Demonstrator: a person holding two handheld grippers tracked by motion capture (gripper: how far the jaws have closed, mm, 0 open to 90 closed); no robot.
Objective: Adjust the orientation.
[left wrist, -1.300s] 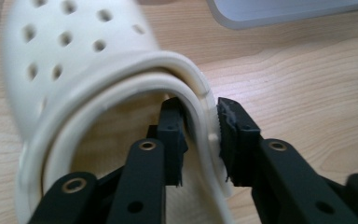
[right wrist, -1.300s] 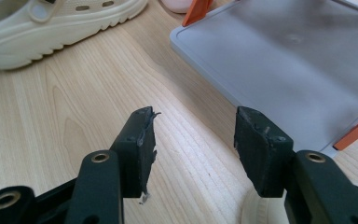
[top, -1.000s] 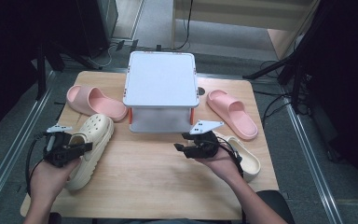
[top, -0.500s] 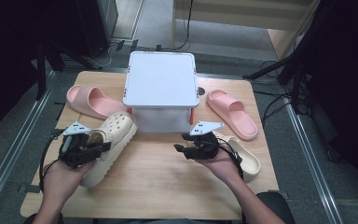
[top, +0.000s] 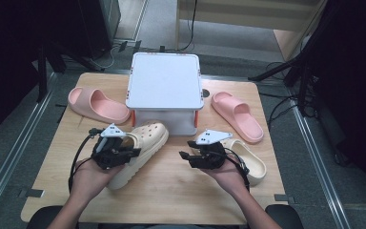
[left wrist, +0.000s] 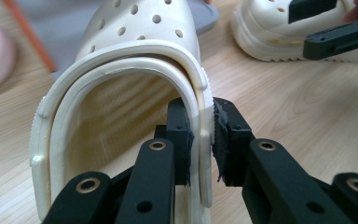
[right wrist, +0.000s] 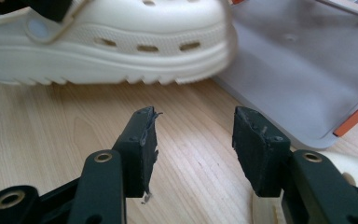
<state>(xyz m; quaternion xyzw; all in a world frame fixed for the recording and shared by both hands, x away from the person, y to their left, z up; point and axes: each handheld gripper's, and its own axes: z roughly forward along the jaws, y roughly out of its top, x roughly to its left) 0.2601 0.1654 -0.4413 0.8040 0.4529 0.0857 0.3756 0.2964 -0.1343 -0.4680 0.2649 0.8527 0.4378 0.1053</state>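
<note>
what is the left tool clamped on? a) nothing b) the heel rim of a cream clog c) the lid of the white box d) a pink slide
b: the left tool has its jaws pressed on either side of the rim of the cream clog, at its heel opening.

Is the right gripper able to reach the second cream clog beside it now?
Probably yes. The right gripper stands open with nothing between its jaws, and the second cream clog lies just beside that hand on the table. Nothing blocks it; the hand would only need to turn.
</note>
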